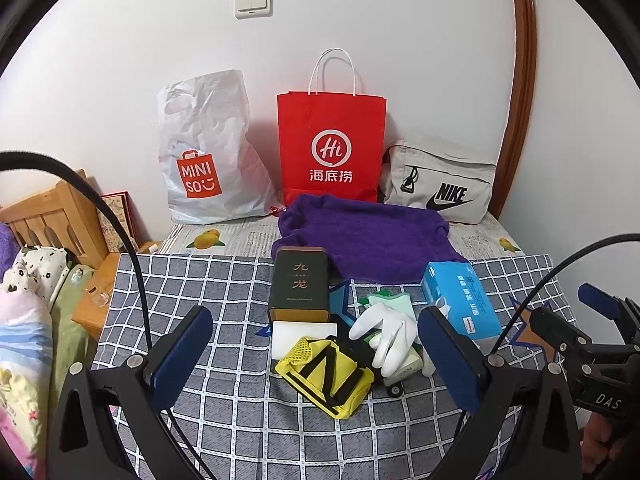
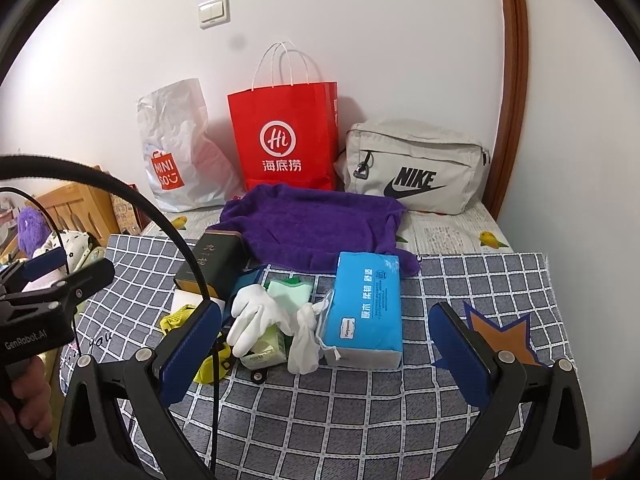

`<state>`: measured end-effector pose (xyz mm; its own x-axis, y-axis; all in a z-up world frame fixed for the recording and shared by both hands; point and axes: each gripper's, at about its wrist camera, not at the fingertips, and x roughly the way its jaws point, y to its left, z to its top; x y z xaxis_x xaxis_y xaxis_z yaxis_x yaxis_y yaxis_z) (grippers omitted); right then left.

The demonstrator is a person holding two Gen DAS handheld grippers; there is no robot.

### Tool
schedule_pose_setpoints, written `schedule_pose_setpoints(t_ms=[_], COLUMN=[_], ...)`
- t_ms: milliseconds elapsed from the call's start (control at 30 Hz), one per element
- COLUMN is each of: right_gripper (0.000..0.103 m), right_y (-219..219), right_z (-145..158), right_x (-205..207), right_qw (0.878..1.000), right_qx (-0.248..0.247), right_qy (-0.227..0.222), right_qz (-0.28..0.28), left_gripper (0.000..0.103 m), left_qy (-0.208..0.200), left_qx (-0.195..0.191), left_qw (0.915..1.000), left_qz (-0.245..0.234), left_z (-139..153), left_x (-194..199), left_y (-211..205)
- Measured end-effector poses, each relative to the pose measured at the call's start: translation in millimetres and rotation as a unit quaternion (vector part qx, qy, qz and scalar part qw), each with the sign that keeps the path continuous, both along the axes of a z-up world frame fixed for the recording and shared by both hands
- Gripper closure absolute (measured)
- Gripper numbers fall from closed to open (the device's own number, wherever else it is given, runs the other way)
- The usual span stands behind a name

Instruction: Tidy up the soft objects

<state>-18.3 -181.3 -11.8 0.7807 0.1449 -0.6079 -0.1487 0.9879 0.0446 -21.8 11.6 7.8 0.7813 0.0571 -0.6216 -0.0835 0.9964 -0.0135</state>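
One limp white glove (image 1: 386,330), fingers splayed

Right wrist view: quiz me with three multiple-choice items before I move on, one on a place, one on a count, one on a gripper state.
1. Where does the purple towel lie?
A. in front of the red paper bag
B. inside the Nike pouch
C. under the blue tissue pack

2. How many bags stand along the wall?
A. one
B. two
C. three

3. How is the right gripper?
A. shut on a white glove
B. open, holding nothing
C. shut on the tissue pack

Answers: 1 A, the towel spreads at the red bag's foot. 2 C, the Miniso plastic bag, red bag and Nike pouch. 3 B, its blue pads stand wide apart with nothing between them.
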Motion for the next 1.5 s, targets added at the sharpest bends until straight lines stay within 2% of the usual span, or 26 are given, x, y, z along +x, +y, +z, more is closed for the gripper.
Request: schedule_pose_setpoints(t_ms=[1500], right_gripper=[0.001], right_y=[9.4], right_z=[-3.7], right_x=[4.1], right_qw=[1.0], right_qx=[0.008], right_qy=[0.003], right_qz=[0.016], left_gripper=[0.0], left_qy=[-0.005], left_qx=[0.011], left_qw=[0.9999], left_qz=[-0.001], left_z=[-3.5], left_x=[-3.5], left_y=[-5.2])
